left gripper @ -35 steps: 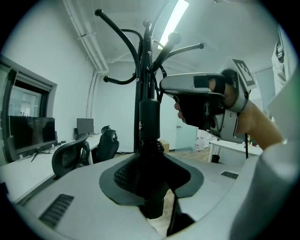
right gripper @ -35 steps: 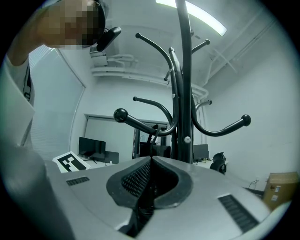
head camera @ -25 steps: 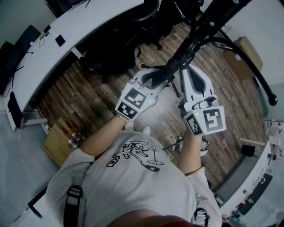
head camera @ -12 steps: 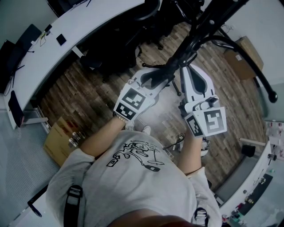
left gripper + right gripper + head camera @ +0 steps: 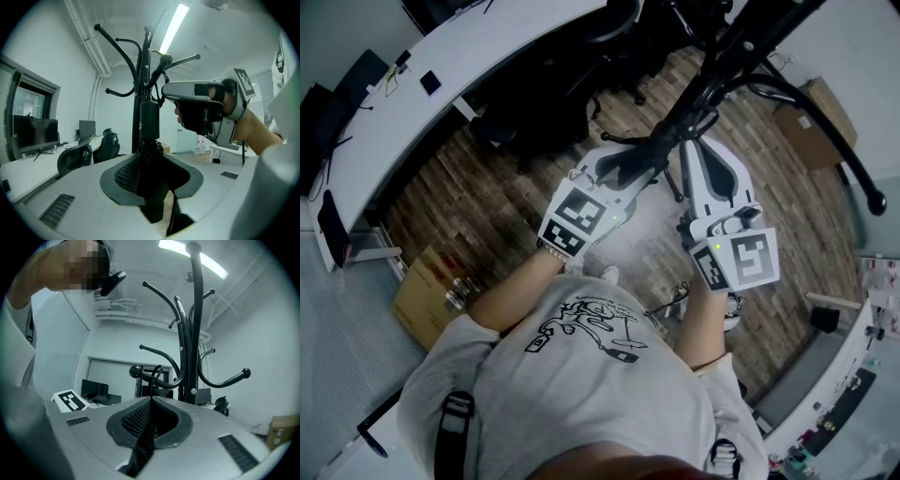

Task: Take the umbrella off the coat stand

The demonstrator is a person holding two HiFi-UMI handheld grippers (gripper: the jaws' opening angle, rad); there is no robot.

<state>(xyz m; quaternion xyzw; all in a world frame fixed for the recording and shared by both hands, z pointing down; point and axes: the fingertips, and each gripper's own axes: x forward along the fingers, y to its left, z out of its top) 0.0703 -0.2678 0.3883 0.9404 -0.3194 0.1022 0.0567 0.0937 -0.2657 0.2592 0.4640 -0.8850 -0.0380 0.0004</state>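
Observation:
A black folded umbrella [image 5: 149, 126] hangs upright against the black coat stand [image 5: 136, 98]. My left gripper [image 5: 152, 164] is shut on its bundled canopy, below the smooth sleeve. The umbrella's thin strap [image 5: 158, 372] loops over a ball-tipped hook [image 5: 136, 371] of the stand [image 5: 196, 324]. It runs down between the pads of my right gripper [image 5: 149, 404], which is shut on it. In the head view both grippers are raised side by side at the stand [image 5: 722, 66], the left gripper [image 5: 654, 161] and the right gripper [image 5: 692, 142] close together.
Black office chairs [image 5: 553, 84] stand behind the coat stand by a long white desk [image 5: 459, 56]. Curved hooks [image 5: 825, 131] of the stand reach out to the right. A cardboard box [image 5: 811, 117] sits on the wood floor at the right, another [image 5: 427, 300] at the left.

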